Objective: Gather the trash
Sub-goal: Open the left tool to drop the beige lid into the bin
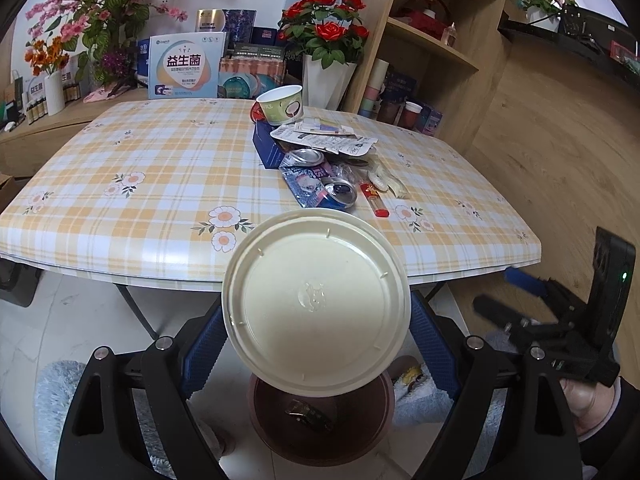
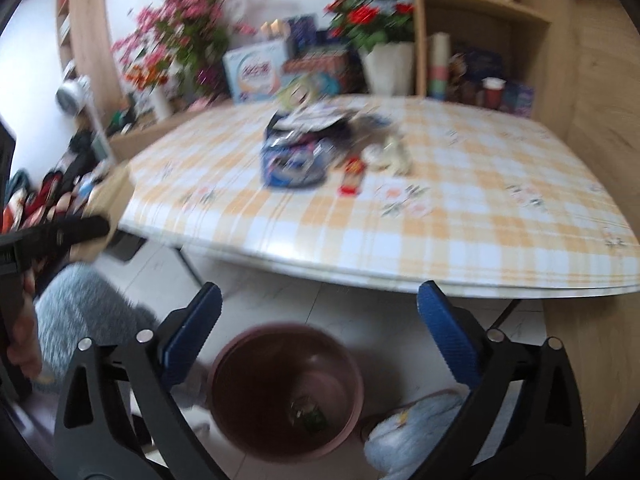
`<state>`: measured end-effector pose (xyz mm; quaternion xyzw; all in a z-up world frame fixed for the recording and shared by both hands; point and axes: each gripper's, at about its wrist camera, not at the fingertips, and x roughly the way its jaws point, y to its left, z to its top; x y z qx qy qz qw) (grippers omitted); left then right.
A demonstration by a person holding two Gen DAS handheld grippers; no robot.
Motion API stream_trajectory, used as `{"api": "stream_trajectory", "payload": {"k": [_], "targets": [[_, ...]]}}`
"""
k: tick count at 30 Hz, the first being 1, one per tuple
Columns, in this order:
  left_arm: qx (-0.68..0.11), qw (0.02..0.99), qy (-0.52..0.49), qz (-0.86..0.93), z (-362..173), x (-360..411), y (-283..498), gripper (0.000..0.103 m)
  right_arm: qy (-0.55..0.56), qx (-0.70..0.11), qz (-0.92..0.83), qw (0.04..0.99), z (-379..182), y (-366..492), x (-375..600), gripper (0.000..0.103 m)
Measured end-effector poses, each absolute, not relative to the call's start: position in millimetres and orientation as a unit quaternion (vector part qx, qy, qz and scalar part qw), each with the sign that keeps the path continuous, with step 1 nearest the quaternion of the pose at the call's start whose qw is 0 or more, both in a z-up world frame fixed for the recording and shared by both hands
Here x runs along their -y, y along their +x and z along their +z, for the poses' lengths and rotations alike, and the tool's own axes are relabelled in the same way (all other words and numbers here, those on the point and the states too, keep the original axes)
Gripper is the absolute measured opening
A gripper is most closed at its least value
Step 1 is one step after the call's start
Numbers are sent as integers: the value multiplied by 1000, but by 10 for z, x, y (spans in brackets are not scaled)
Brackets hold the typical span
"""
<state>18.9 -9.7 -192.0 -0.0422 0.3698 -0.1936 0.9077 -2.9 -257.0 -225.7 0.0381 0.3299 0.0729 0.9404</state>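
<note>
Two grippers are in your hands, and both point down past the near edge of a table (image 1: 120, 208) covered in a yellow-and-white checked cloth with daisy prints.

Readable writing is scarce. A light blue box (image 1: 185, 66) standing behind the table carries three large Chinese characters, 益生菌; the smaller print under them is too fine to read. The packets in the trash pile have print that cannot be made out.

Your left gripper (image 1: 316, 332) grips a round, cream-white plastic lid (image 1: 316, 312) between its blue pads, the lid tilted with its underside towards the camera and a faint embossed mark at its centre. It hangs over a dark reddish-brown bin (image 2: 286, 384) on the pale floor below the table edge. The lid hides most of the bin in the left view. A small dark scrap (image 2: 310, 416) lies at the bottom; what it is cannot be told.

Your right gripper (image 2: 318, 336) stands wide open above the same bin, with nothing between its fingers.

More trash sits mid-table: a green-and-white paper cup (image 1: 282, 105), torn foil packets (image 1: 324, 140), two crushed cans (image 1: 338, 194), and a red wrapper (image 1: 374, 200). The right view is badly motion-blurred, so these items appear there only as smears.
</note>
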Motion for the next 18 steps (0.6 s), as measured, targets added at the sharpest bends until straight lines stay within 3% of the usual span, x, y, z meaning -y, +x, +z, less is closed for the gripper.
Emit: {"api": "stream_trajectory", "payload": {"k": [11,18], "targets": [[-389,894,-21,-220,-2066,293,219,86,74,-346,39,935,-2380,52,2800,97],[-393,889,-3,-234,-2142,379,234,97,95,-359,31,928,-2463,71,2887,97]]}}
